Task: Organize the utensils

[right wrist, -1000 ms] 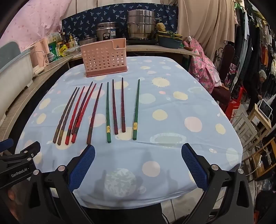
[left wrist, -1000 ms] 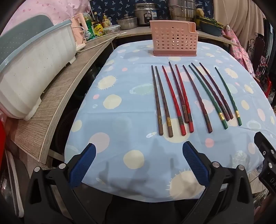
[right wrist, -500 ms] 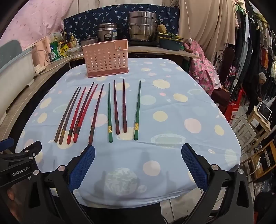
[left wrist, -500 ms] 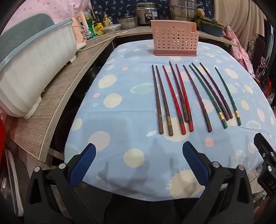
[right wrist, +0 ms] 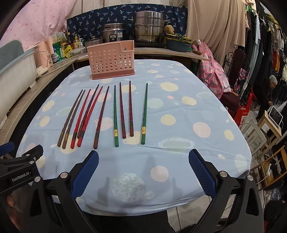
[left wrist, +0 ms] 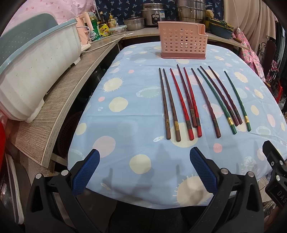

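Two grippers, left gripper (left wrist: 143, 167) and right gripper (right wrist: 143, 167), are held wide apart and empty at the near table edge. Ten chopsticks (right wrist: 114, 114) are laid side by side on the spotted blue tablecloth (right wrist: 179, 114): two brown, two red, four maroon, two green. One pink holder (right wrist: 112, 60) is stood beyond them. Pots (right wrist: 148, 28) are seen behind.

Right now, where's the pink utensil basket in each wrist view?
Left wrist: pink utensil basket top centre, at the table's far edge, beyond the chopsticks.
Right wrist: basket upper left of centre, beyond the chopsticks.
Shared landmark: the stacked steel steamer pot behind it.
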